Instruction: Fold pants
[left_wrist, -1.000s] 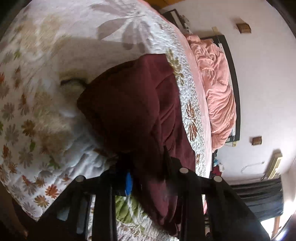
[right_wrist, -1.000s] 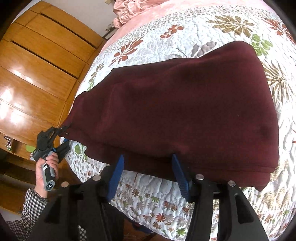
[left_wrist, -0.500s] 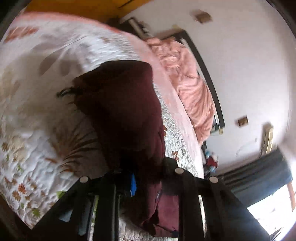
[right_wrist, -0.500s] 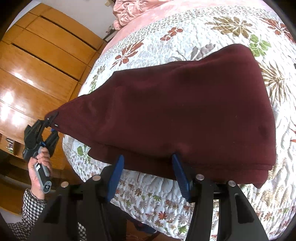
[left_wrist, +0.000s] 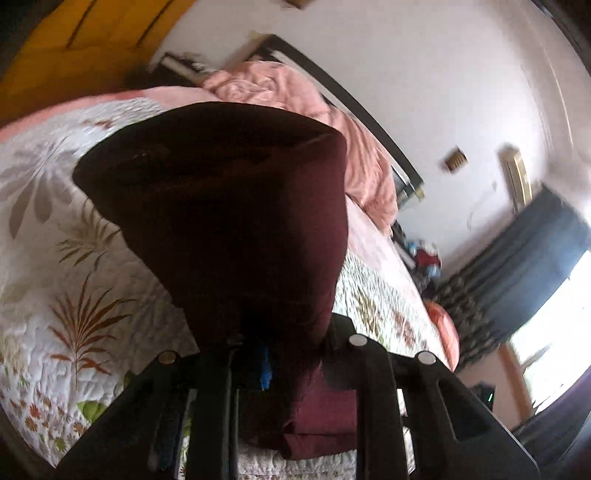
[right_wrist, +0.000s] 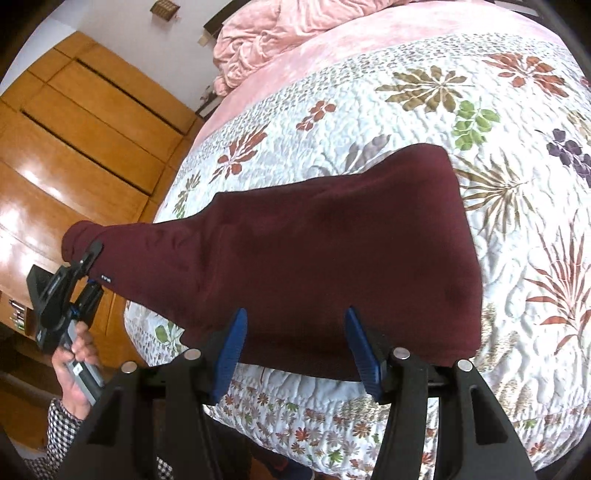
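softly draped maroon fleece pants (right_wrist: 332, 251) — tapered

No legible text, brand, number or sign is found in either view. One small dark label (right_wrist: 106, 277) with pale marks is sewn on the maroon pants (right_wrist: 314, 251) near the gathered end, seen in the right wrist view; its characters are too small to read. A small white mark sits on the black body of the left tool (right_wrist: 86, 271), low on its near side, and a pale sticker on its grey handle; neither can be read. The left wrist view is blurred and shows no lettering on any item.
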